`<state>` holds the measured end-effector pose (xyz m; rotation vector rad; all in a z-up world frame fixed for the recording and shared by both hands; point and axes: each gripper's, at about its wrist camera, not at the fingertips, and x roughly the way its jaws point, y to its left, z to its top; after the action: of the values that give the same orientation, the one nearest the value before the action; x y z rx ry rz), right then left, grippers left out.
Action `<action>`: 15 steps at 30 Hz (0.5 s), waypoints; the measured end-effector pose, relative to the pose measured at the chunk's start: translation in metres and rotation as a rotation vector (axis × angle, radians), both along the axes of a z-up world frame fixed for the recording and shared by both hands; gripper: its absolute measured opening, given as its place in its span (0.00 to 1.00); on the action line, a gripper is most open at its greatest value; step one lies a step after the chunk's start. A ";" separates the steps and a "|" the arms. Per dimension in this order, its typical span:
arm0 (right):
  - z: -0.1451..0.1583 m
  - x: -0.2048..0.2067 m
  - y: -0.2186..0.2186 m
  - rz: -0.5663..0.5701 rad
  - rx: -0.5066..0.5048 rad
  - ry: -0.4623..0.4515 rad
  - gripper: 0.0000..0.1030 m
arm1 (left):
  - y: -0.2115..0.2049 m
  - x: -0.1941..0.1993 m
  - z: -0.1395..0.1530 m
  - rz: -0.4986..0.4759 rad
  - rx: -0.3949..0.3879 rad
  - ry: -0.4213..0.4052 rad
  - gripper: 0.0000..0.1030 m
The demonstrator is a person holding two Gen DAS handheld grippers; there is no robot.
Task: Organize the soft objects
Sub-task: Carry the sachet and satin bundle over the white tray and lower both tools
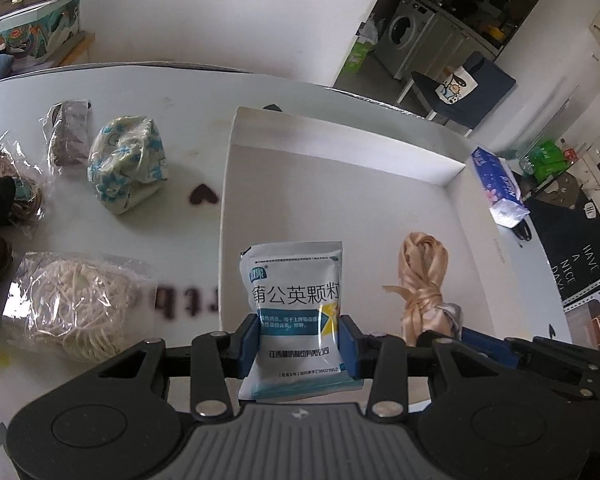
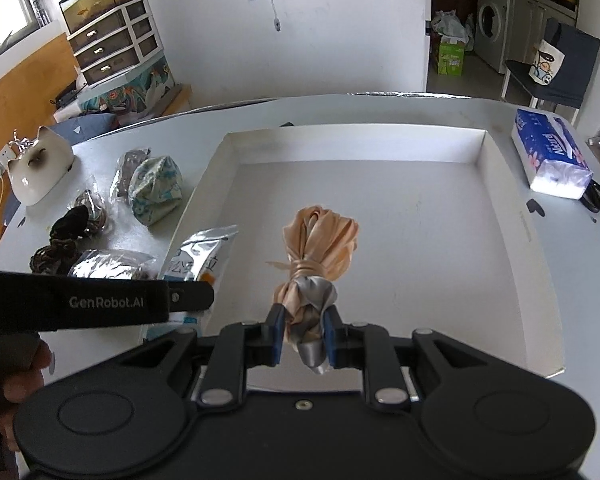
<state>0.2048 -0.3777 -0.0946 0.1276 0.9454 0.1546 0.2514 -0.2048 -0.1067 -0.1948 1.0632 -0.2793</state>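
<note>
Nearest in the left wrist view, the left gripper has its blue fingers clenched on the lower half of a white and blue sachet, which stands upright over the near left edge of the white tray. Beside it to the right, the right gripper grasps the grey end of a peach ribbon bundle, its fingers pressed against both sides; the bundle reaches out over the near middle of the tray floor. The two grippers are close together, the left one's black body crossing the lower left of the right wrist view.

The tray is wide and shallow with low upright walls. Its floor beyond the ribbon is bare to the far wall and to the right wall, so the open room lies far and right.

Left of the tray on the desk lie the other soft things: a clear bag of cream cord near the left gripper, then a floral cloth pouch near the tray's left wall, a dark item in clear wrap just beyond the pouch, and dark hair ties at the far left. A heart-shaped mark shows on the desk between pouch and tray.

Farther out, a white cat-shaped ornament sits at the desk's left edge. Right of the tray, near the far right corner, lies a blue tissue pack, with black scissors just beside it.
</note>
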 end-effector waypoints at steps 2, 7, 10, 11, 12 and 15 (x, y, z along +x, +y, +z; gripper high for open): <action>-0.002 0.001 0.001 -0.003 0.003 0.010 0.21 | 0.001 0.002 -0.002 0.000 0.007 0.002 0.42; -0.008 0.006 0.004 0.000 0.005 0.029 0.21 | 0.003 0.008 -0.007 0.008 0.009 0.017 0.44; -0.012 0.008 0.004 0.003 0.002 0.037 0.21 | 0.004 0.008 -0.009 0.004 0.010 0.019 0.47; -0.012 0.009 0.003 0.003 0.002 0.039 0.21 | 0.004 0.008 -0.009 0.006 0.011 0.023 0.49; -0.013 0.010 0.002 0.003 0.003 0.040 0.21 | 0.004 0.008 -0.010 0.012 0.008 0.027 0.50; -0.015 0.012 0.000 0.003 0.001 0.046 0.22 | 0.006 0.009 -0.010 0.027 0.002 0.044 0.53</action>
<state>0.2168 -0.3780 -0.1097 0.1316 0.9918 0.1554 0.2603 -0.1985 -0.1165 -0.2142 1.1035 -0.2505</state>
